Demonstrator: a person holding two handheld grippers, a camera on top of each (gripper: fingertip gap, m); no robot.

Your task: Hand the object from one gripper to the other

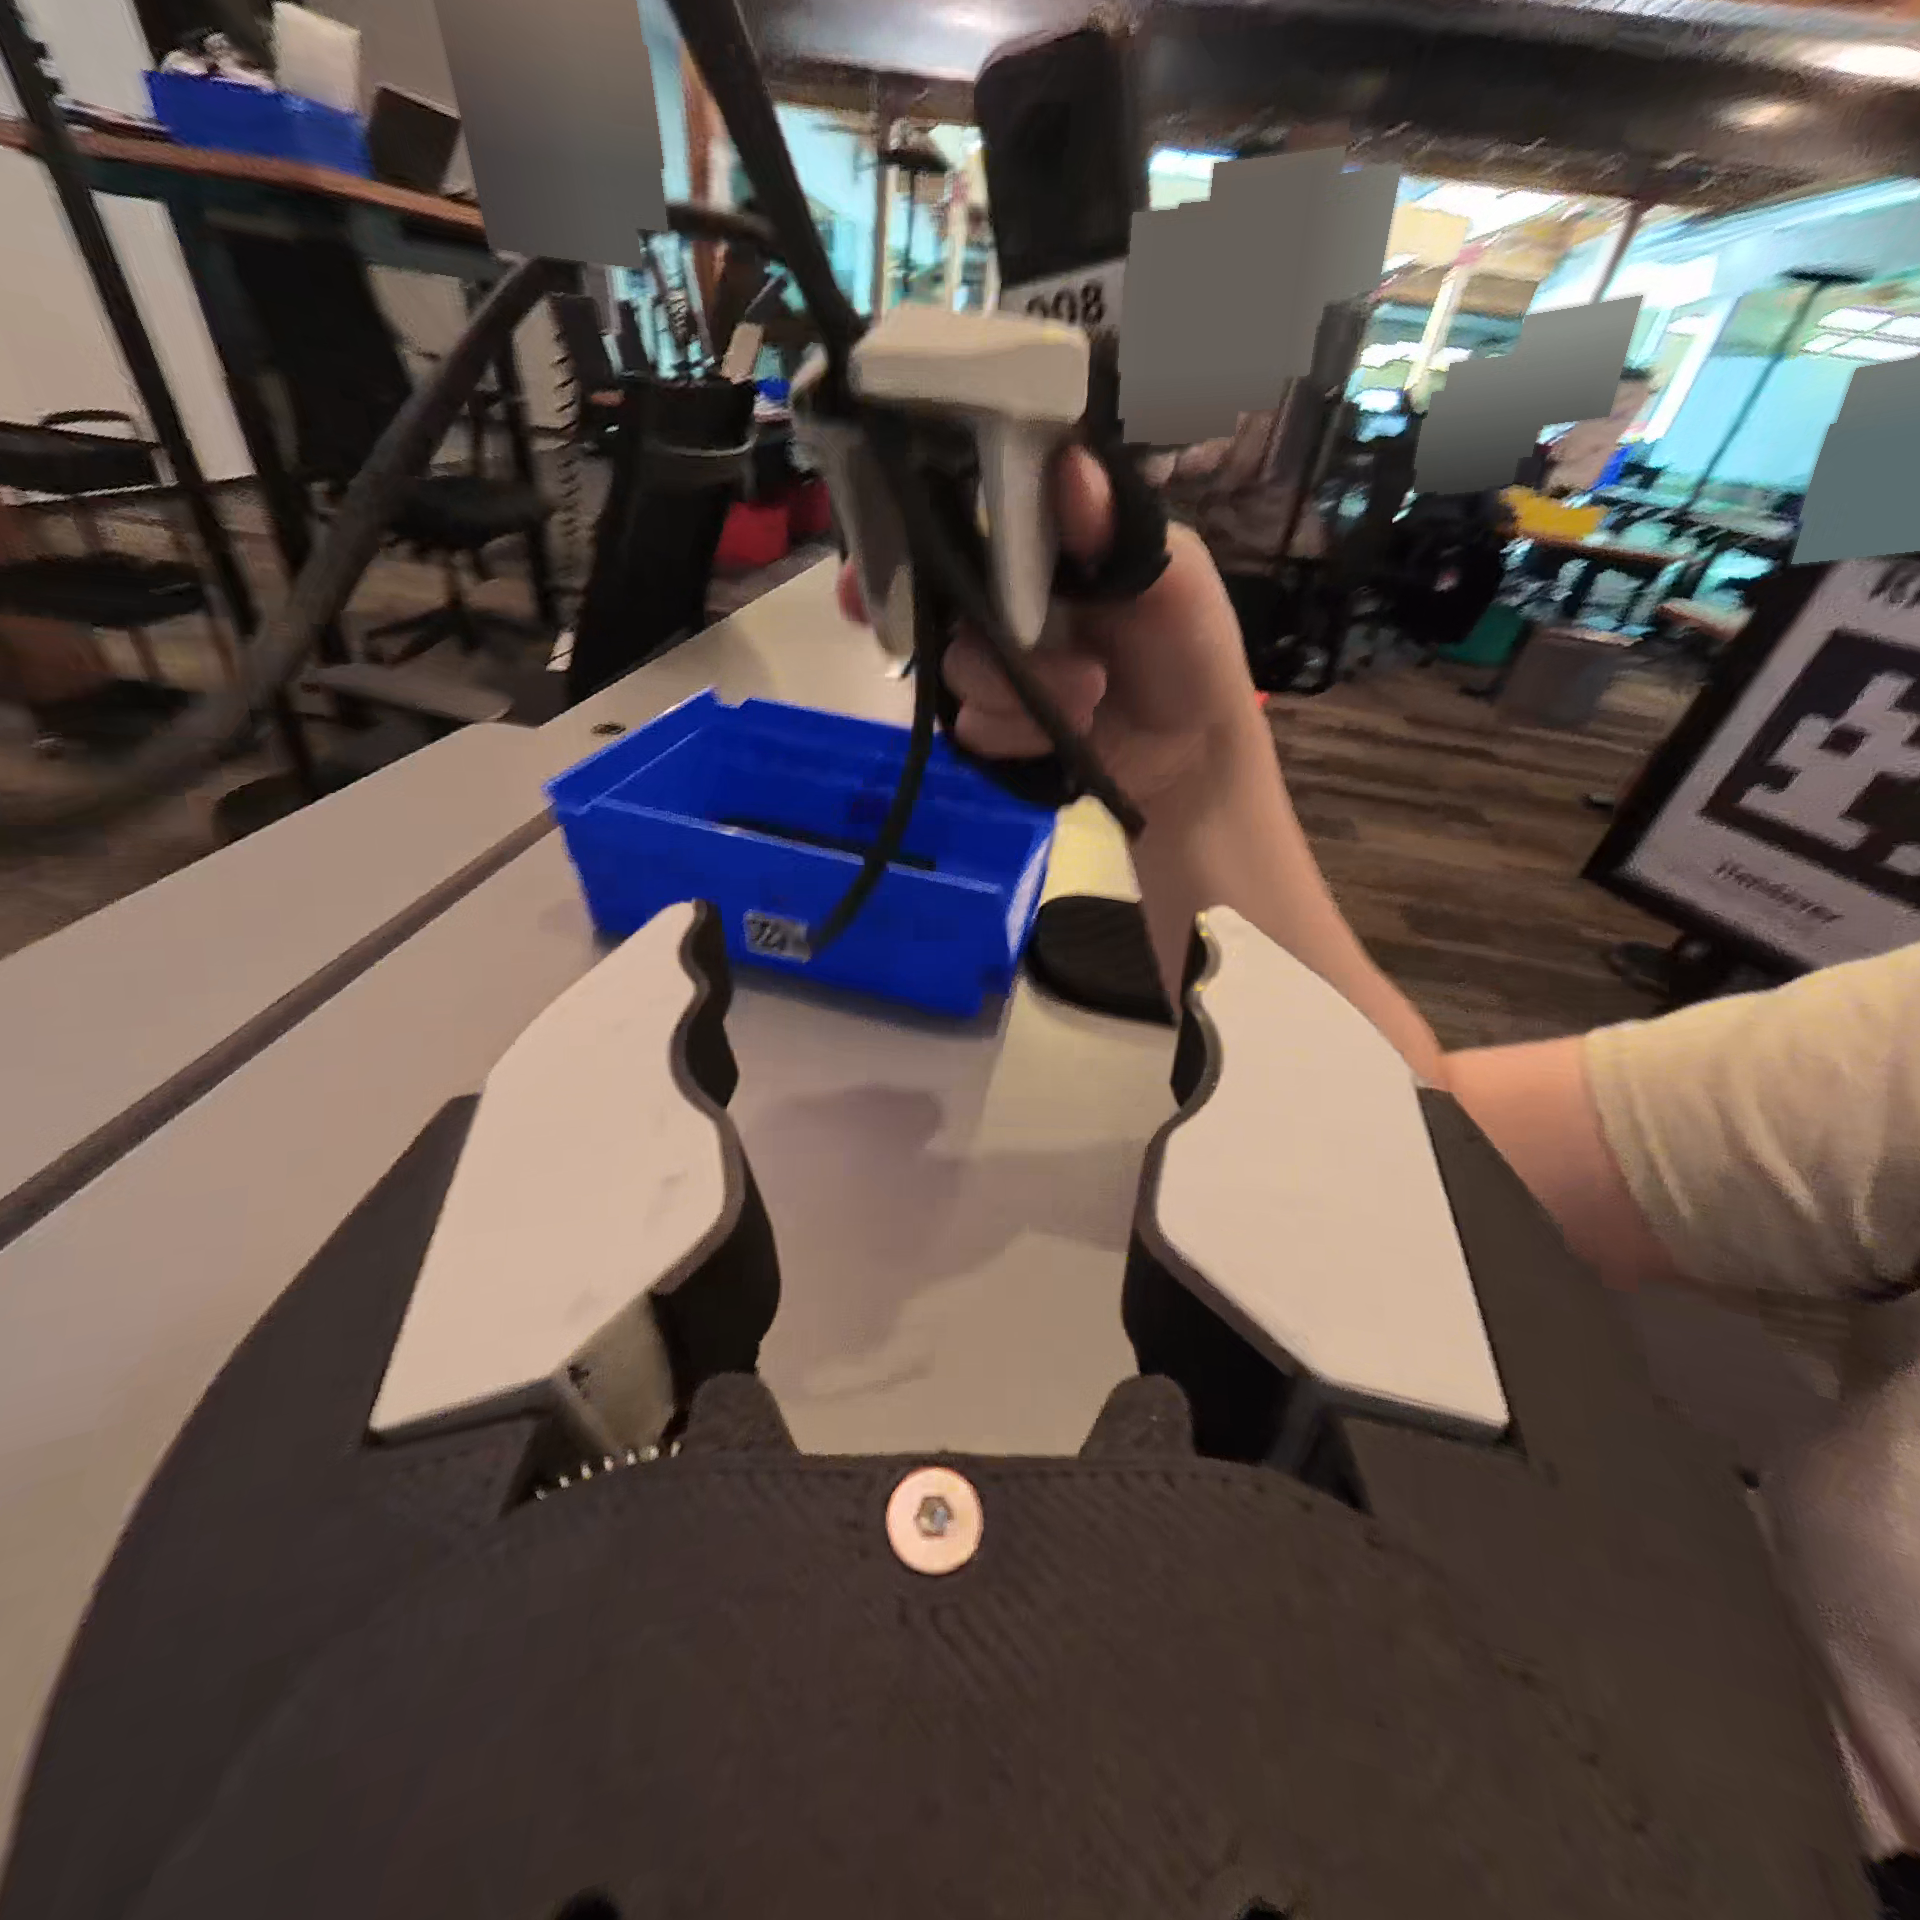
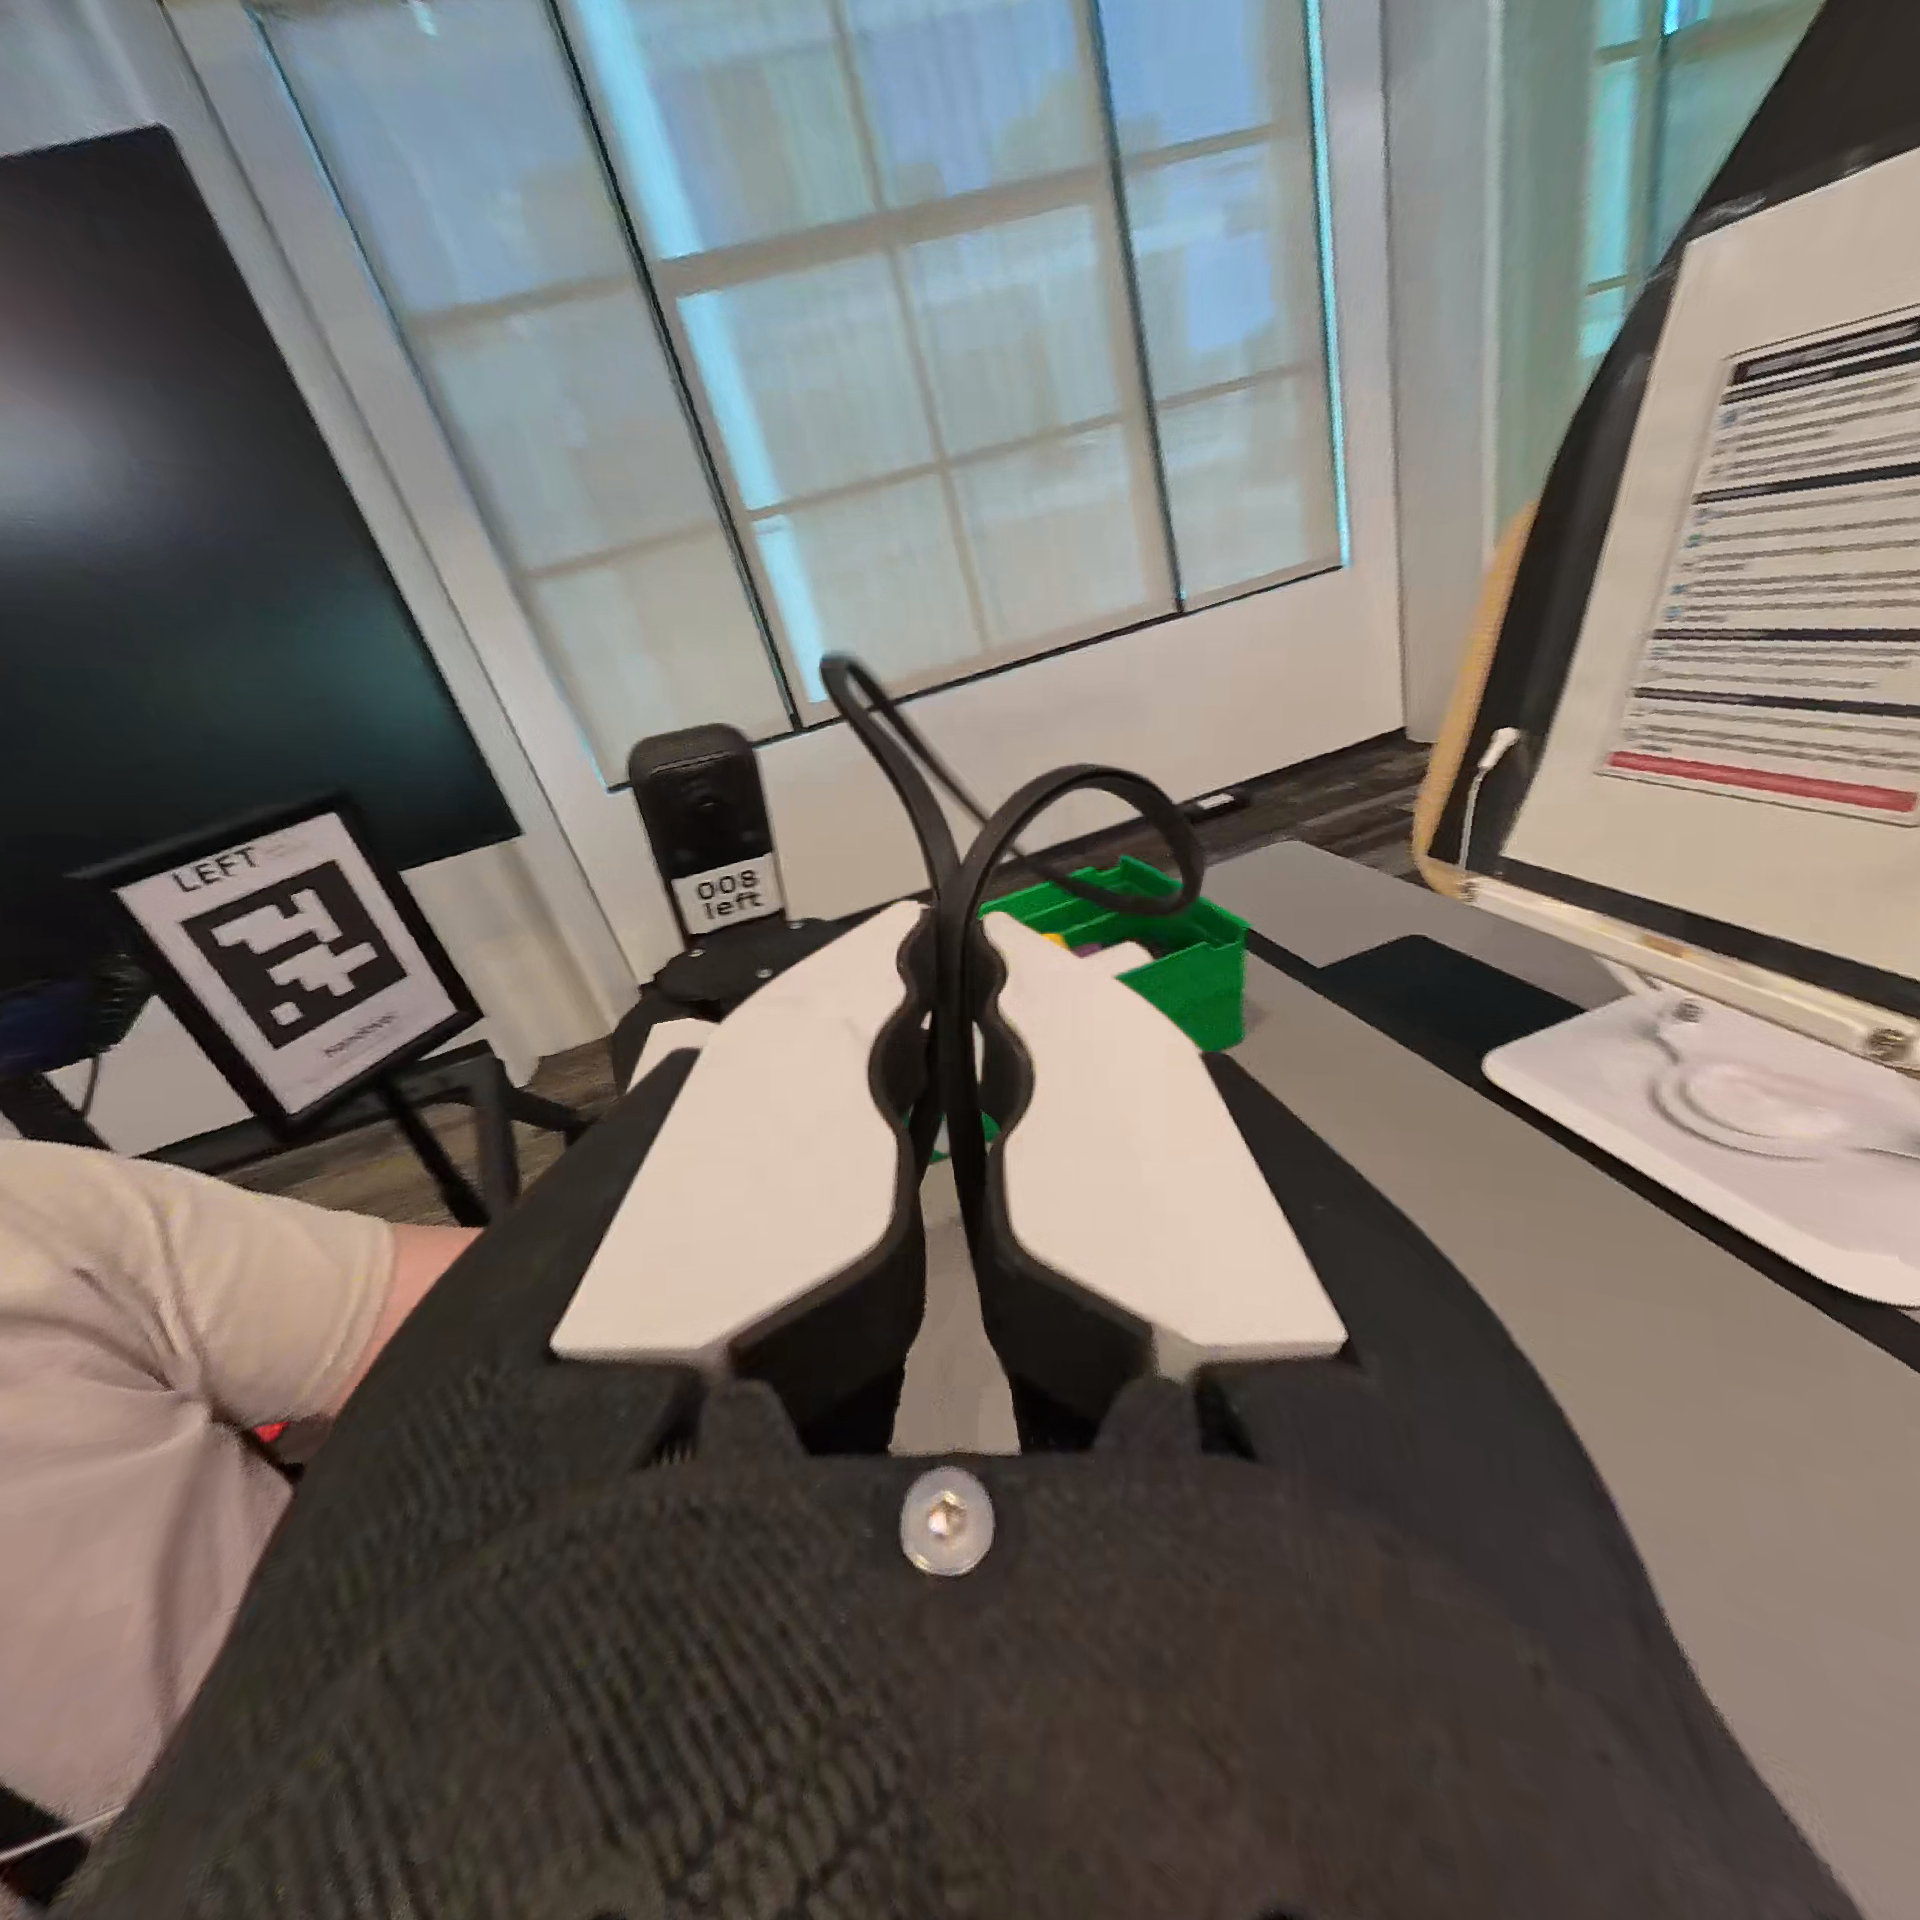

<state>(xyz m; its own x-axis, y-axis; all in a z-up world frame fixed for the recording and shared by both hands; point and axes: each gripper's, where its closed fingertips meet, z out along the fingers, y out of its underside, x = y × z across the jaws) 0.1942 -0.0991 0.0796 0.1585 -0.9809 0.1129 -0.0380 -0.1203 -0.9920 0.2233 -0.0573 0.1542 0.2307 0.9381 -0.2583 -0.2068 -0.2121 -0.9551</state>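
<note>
My right gripper is shut on a thin black cable, which loops up past its fingertips. In the left wrist view the right gripper is held by a hand above the grey table, fingers pointing down. The cable hangs from it over a blue bin. My left gripper is open and empty, below and in front of the right gripper, apart from the cable. The left gripper's black camera block shows beyond my right fingers.
A green bin stands on the table behind the right fingertips. A white stand base with a printed board is at the right. A dark oval object lies beside the blue bin. Framed marker boards stand off the table. Some 9 cm of space lies between my two pairs of fingers.
</note>
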